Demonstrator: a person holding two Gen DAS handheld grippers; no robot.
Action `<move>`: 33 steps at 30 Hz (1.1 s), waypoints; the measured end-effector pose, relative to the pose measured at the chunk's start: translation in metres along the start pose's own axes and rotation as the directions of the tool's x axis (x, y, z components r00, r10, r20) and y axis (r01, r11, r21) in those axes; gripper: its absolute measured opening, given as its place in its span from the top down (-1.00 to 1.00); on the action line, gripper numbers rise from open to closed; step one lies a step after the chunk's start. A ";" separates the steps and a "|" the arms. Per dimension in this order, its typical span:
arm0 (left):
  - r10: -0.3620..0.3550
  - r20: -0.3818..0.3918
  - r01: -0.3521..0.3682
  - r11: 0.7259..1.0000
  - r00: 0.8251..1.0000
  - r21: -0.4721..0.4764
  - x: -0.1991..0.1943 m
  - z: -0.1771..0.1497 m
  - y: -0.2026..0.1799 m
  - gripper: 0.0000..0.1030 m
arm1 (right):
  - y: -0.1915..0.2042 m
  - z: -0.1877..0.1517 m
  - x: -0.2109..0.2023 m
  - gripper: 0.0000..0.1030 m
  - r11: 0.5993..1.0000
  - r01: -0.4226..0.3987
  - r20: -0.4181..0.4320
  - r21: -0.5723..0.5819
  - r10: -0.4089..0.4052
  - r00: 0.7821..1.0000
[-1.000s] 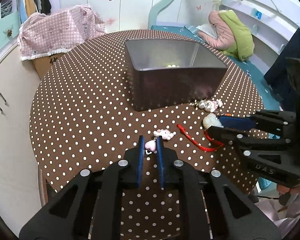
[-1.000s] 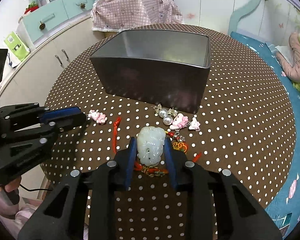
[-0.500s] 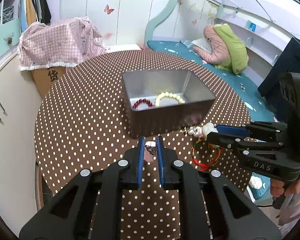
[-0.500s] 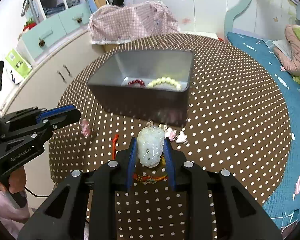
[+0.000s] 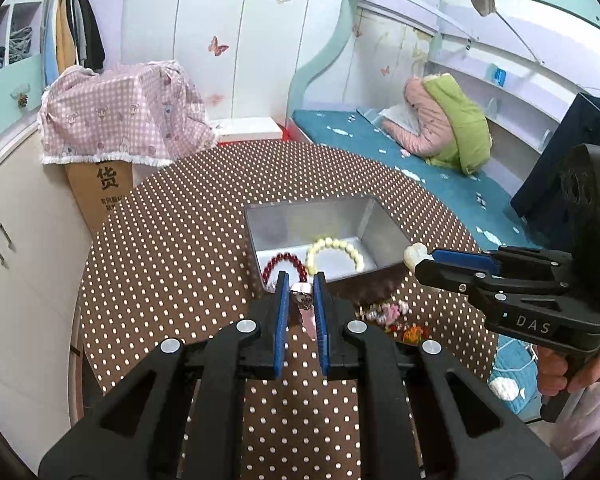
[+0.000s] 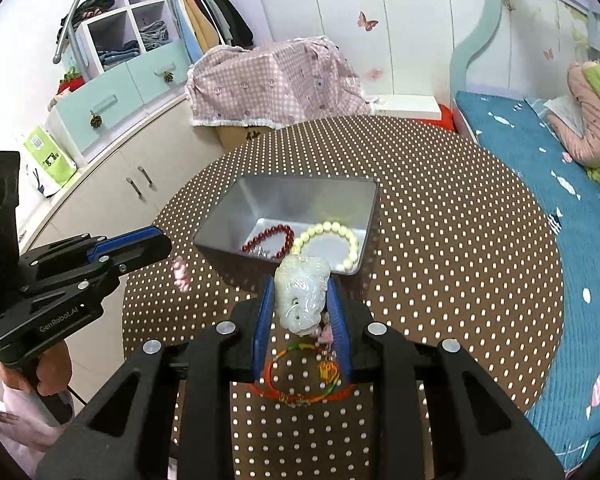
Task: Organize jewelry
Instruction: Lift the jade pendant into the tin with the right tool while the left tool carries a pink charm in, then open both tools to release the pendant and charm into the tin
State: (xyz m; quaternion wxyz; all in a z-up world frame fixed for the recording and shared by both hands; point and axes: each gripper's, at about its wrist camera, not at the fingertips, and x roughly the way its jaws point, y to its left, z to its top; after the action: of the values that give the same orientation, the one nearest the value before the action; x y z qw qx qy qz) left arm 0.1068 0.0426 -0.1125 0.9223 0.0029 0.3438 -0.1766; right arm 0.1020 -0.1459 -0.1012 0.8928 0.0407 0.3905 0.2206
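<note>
**Both charms lifted toward tin**

Raised since 1 s ago: left hand-held gripper [image 5: 301, 286] pinches pink charm [image 5: 303, 295]; right hand-held gripper [image 6: 303, 300] clamps jade pendant [image 6: 302, 294], w/ red cord [image 6: 300, 380] dangling. Both hover at metal tin [image 6: 300, 196] near tabletop [image 6: 460, 280] center.

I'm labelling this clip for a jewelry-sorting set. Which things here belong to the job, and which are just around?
Job:
left gripper holding pink charm
right gripper holding jade pendant on its red cord
metal tin
red bead bracelet
cream bead bracelet
loose charms

Just around:
cardboard box
checked cloth
bed
</note>
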 end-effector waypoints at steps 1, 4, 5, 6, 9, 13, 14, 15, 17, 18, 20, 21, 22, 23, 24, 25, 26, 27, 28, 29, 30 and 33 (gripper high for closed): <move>0.001 0.001 -0.001 1.000 1.000 -0.003 0.001 0.002 0.000 0.76 | 0.000 0.002 0.000 0.51 1.000 0.000 0.004 0.000 0.000 1.000; -0.002 0.011 0.002 1.000 1.000 -0.003 0.003 0.011 0.003 0.76 | -0.001 0.011 0.000 0.51 1.000 -0.001 0.018 -0.004 0.001 1.000; -0.008 0.017 0.008 1.000 1.000 -0.004 0.005 0.015 0.003 0.76 | -0.001 0.014 0.001 0.51 1.000 -0.001 0.021 -0.007 0.001 1.000; -0.013 0.020 0.013 1.000 1.000 -0.007 0.007 0.019 0.003 0.76 | -0.002 0.016 0.003 0.51 1.000 -0.004 0.022 -0.009 0.004 1.000; -0.022 0.018 0.022 1.000 1.000 -0.016 0.017 0.028 0.002 0.76 | -0.003 0.026 0.017 0.51 1.000 0.008 0.003 -0.007 -0.008 1.000; -0.029 -0.005 0.028 0.999 1.000 -0.023 0.039 0.038 0.000 0.76 | -0.002 0.033 0.034 0.51 1.000 0.000 -0.022 -0.006 0.000 1.000; -0.030 -0.012 0.030 0.999 0.999 -0.026 0.044 0.039 0.002 0.76 | -0.002 0.035 0.038 0.51 1.000 0.003 -0.027 -0.012 -0.003 1.000; -0.033 -0.025 0.032 0.999 0.999 -0.027 0.052 0.041 0.003 0.76 | -0.001 0.037 0.042 0.51 1.000 0.004 -0.034 -0.015 -0.004 0.999; -0.025 -0.049 0.024 0.999 0.998 -0.028 0.065 0.041 0.004 0.76 | -0.002 0.039 0.053 0.51 1.000 0.006 -0.059 -0.016 -0.007 0.998; -0.025 -0.060 0.023 0.999 0.998 -0.031 0.070 0.041 0.005 0.76 | -0.003 0.040 0.057 0.51 1.000 0.014 -0.071 -0.019 -0.015 0.997; -0.027 -0.087 0.024 0.999 0.996 -0.036 0.082 0.040 0.007 0.75 | -0.004 0.039 0.067 0.51 0.999 0.032 -0.096 -0.027 -0.034 0.995; -0.023 -0.096 0.019 0.999 0.995 -0.034 0.086 0.040 0.007 0.75 | -0.004 0.038 0.071 0.51 0.999 0.025 -0.102 -0.032 -0.028 0.994; -0.016 -0.106 0.013 0.999 0.994 -0.032 0.091 0.039 0.007 0.77 | -0.002 0.039 0.072 0.51 0.999 0.020 -0.105 -0.038 -0.024 0.994; -0.003 -0.113 -0.001 0.999 0.994 -0.034 0.095 0.039 0.008 0.77 | -0.001 0.039 0.073 0.51 0.999 0.016 -0.110 -0.042 -0.021 0.994; -0.001 -0.119 -0.004 0.999 0.993 -0.038 0.098 0.039 0.010 0.77 | 0.000 0.039 0.076 0.51 0.998 0.024 -0.110 -0.055 -0.030 0.993; -0.002 -0.126 -0.004 0.999 0.992 -0.043 0.101 0.039 0.012 0.77 | 0.001 0.040 0.077 0.51 0.997 0.031 -0.112 -0.064 -0.038 0.993; -0.001 -0.132 -0.005 0.999 0.991 -0.046 0.103 0.039 0.014 0.76 | 0.001 0.041 0.079 0.51 0.997 0.031 -0.118 -0.065 -0.039 0.992; 0.000 -0.134 -0.006 0.999 0.991 -0.045 0.104 0.038 0.016 0.76 | 0.000 0.042 0.080 0.51 0.998 0.027 -0.123 -0.060 -0.034 0.992; 0.002 -0.134 -0.009 0.999 0.991 -0.045 0.106 0.038 0.017 0.76 | 0.000 0.042 0.080 0.51 0.998 0.023 -0.128 -0.058 -0.030 0.991; 0.002 -0.135 -0.008 0.999 0.991 -0.046 0.107 0.038 0.017 0.76 | 0.001 0.042 0.081 0.50 0.998 0.025 -0.127 -0.064 -0.033 0.991; 0.000 -0.136 -0.006 0.999 0.991 -0.046 0.107 0.037 0.018 0.75 | 0.001 0.041 0.081 0.50 0.997 0.029 -0.127 -0.069 -0.037 0.991; 0.004 -0.136 -0.010 0.999 0.991 -0.042 0.108 0.037 0.018 0.72 | 0.000 0.040 0.079 0.49 0.998 0.024 -0.131 -0.065 -0.033 0.991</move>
State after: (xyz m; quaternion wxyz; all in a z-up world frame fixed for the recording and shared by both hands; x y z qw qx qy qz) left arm 0.2115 0.0196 -0.1546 0.8971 -0.0033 0.4096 -0.1654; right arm 0.1779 -0.1080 -0.1273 0.8689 -0.0079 0.4422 0.2224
